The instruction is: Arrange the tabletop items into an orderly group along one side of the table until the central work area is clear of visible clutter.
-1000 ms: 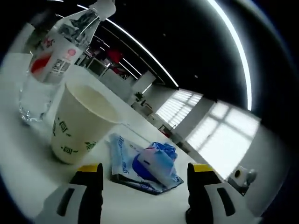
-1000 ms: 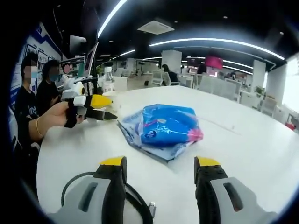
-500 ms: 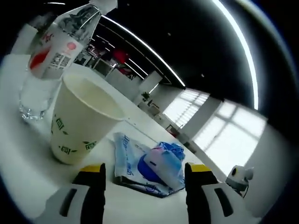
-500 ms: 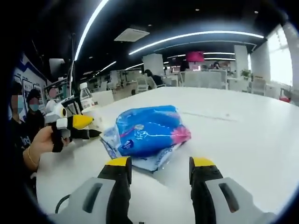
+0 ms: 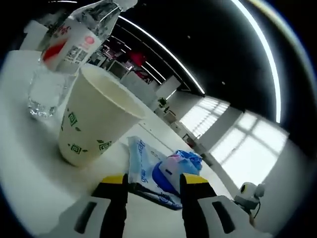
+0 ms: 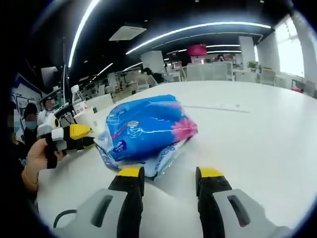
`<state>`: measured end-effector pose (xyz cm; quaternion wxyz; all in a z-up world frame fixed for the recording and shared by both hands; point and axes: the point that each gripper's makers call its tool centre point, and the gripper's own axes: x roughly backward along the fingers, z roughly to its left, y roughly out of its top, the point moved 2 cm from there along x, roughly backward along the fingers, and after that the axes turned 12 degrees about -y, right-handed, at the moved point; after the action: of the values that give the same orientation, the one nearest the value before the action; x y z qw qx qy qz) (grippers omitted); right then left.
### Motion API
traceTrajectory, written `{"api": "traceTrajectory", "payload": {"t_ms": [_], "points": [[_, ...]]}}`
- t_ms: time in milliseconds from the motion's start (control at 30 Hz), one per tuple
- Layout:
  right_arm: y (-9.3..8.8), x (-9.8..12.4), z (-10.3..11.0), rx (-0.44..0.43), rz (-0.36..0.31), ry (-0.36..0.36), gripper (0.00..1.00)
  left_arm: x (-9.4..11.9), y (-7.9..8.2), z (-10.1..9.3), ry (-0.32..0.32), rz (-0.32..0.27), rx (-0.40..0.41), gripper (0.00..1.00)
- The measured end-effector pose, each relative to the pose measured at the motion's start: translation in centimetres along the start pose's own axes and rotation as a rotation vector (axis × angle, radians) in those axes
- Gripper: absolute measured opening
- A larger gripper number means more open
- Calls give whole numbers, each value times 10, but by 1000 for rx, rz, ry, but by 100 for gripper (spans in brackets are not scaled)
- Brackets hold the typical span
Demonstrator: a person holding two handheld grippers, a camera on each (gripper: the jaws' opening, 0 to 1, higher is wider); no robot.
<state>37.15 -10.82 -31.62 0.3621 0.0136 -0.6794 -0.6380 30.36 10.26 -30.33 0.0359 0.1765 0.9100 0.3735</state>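
On the white table (image 6: 257, 134) a blue packet (image 6: 146, 129) lies on a flat wipes pack (image 6: 163, 157), just ahead of the right gripper (image 6: 166, 178). Its yellow-tipped jaws stand apart, with nothing between them, and the near edge of the wipes pack sits right at the tips.

To the left, a hand (image 6: 37, 158) holds the left gripper (image 6: 74, 135), pointing toward the packet. In the left gripper view, that gripper (image 5: 151, 181) also has its jaws parted and empty, close to the packet (image 5: 176, 168) and wipes pack (image 5: 141, 166). A paper cup (image 5: 94, 121) stands upright just beside the pack, and a clear water bottle (image 5: 62, 54) stands behind the cup.
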Motion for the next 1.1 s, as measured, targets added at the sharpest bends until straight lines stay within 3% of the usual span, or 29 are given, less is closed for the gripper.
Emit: {"api": "traceTrajectory", "payload": {"t_ms": [333, 533, 800, 933, 1000, 1100], "points": [[1, -2, 2, -14, 1, -5, 24, 2, 0, 14, 66, -5, -13, 12], [1, -4, 4, -1, 12, -21, 23, 5, 1, 17, 56, -3, 9, 9], [0, -3, 11, -2, 25, -1, 15, 3, 0, 12, 75, 71, -79, 12], [0, -3, 11, 10, 25, 1, 13, 3, -1, 14, 87, 68, -70, 9], [0, -4, 13, 8, 25, 5, 12, 4, -3, 14, 96, 82, -118, 7], [0, -4, 13, 6, 28, 1, 11, 4, -4, 14, 96, 79, -115, 4]]}}
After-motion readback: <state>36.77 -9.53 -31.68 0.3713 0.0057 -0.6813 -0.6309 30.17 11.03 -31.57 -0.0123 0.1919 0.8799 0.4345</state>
